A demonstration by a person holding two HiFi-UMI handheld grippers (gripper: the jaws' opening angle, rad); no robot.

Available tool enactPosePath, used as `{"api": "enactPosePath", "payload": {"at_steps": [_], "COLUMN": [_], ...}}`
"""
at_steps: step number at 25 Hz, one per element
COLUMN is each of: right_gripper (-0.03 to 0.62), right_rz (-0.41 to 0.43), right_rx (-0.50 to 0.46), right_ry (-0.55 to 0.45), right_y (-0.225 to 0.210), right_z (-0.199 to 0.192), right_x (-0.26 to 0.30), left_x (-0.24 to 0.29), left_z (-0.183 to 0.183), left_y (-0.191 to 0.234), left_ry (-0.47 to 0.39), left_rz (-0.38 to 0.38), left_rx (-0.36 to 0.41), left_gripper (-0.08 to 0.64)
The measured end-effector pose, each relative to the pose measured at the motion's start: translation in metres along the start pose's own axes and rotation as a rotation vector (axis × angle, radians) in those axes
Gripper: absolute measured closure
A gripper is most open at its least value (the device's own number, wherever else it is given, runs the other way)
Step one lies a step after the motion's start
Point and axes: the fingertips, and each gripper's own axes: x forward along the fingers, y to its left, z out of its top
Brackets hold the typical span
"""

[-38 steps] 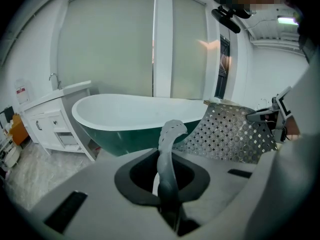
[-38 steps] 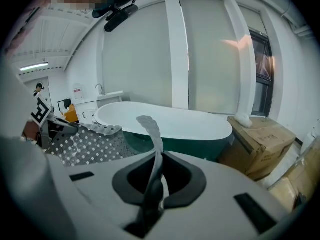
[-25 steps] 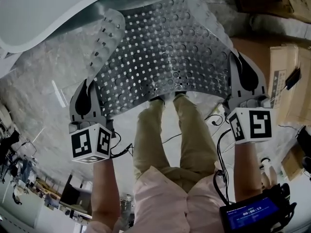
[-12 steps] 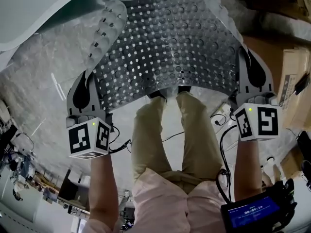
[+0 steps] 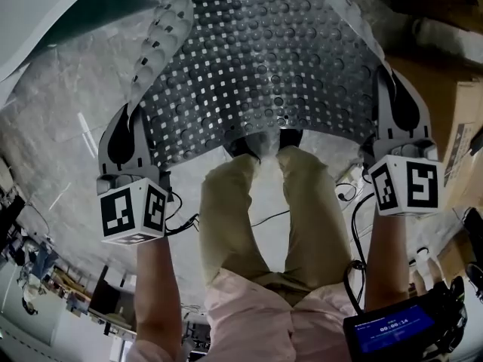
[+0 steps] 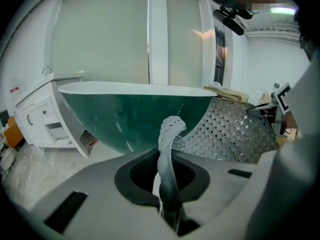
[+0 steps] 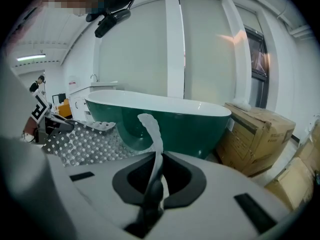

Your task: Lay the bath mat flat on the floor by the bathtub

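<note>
A grey perforated bath mat (image 5: 264,59) hangs spread between my two grippers, above the floor and in front of the person's shoes. My left gripper (image 5: 130,119) is shut on the mat's left edge, which curls up as a pale strip (image 6: 167,144) from its jaws. My right gripper (image 5: 385,89) is shut on the right edge, a similar strip (image 7: 152,136). The bathtub (image 6: 130,116), dark green outside with a white rim, stands just beyond the mat (image 6: 235,134). The right gripper view shows the bathtub (image 7: 170,119) with the mat (image 7: 80,141) sagging to its left.
Marbled pale floor (image 5: 53,127) runs under the mat. Cardboard boxes (image 7: 257,134) stand right of the tub. A white vanity cabinet (image 6: 40,121) stands to its left. Cables (image 5: 264,217) trail by the person's legs.
Both grippers have dropped lower with the mat: the tub's rim now sits higher in the gripper views and its green side fills them. In the head view the mat has shifted toward the tub.
</note>
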Motion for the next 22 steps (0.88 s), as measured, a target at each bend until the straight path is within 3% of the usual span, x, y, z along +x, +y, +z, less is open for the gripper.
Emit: {"api": "enactPosePath", "payload": {"at_steps": [6,11,22], "right_gripper": [0.563,0.563,0.563], "right_rz": [-0.005,-0.005,0.001], "right_rx": [-0.017,-0.026,-0.058], "right_ry": [-0.026,-0.009,-0.018], "right_y": [-0.003,-0.007,-0.006], "right_z": [0.015,0.001,0.01], "right_x": [-0.027,-0.009,-0.004], "left_x": [-0.025,-0.005,-0.002], "left_z": [0.011,-0.003,-0.003], "left_y": [-0.011,-0.005,-0.006], "left_ry": [-0.028,-0.016,-0.03], "left_rz": [0.007,0.004,-0.012], "left_rx": [0.021,0.016,0.012], "left_gripper": [0.52,0.52,0.52]}}
